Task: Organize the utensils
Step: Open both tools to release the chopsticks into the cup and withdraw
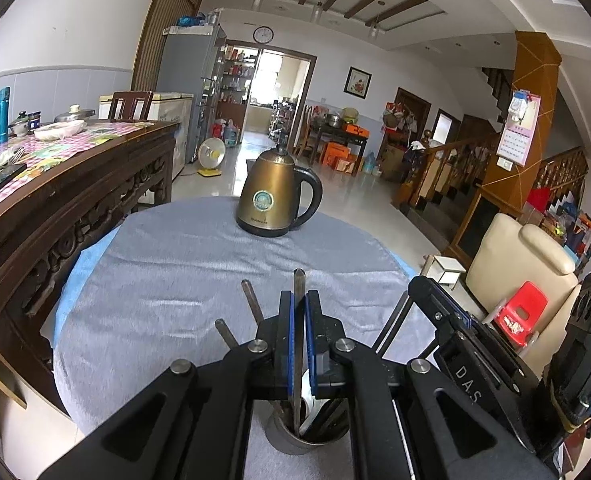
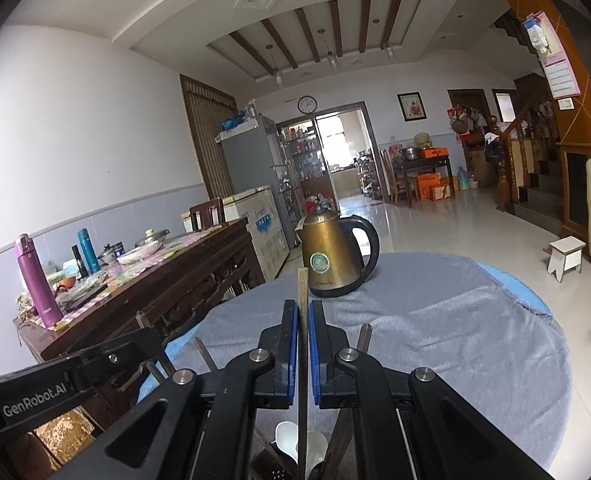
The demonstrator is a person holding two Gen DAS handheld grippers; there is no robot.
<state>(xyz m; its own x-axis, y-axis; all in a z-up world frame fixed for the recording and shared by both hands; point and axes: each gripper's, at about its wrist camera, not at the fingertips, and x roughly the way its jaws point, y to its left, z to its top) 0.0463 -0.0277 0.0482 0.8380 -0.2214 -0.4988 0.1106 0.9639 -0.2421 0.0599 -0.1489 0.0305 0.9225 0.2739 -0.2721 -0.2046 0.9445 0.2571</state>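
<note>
Two grippers, left gripper (image 1: 299, 312) and right gripper (image 2: 303, 320), each clamping one chopstick (image 1: 298, 280) above one cup (image 1: 291, 440).

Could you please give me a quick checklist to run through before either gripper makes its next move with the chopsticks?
1. Left gripper shut on dark chopstick: ok.
2. Right gripper shut on wooden chopstick: ok.
3. Metal utensil cup upright below the left gripper: ok.
4. Both chopstick tips inside the cup: cannot tell, hidden.
5. Kettle stands apart from both grippers: ok.
6. White spoon sits in the cup: ok.
</note>
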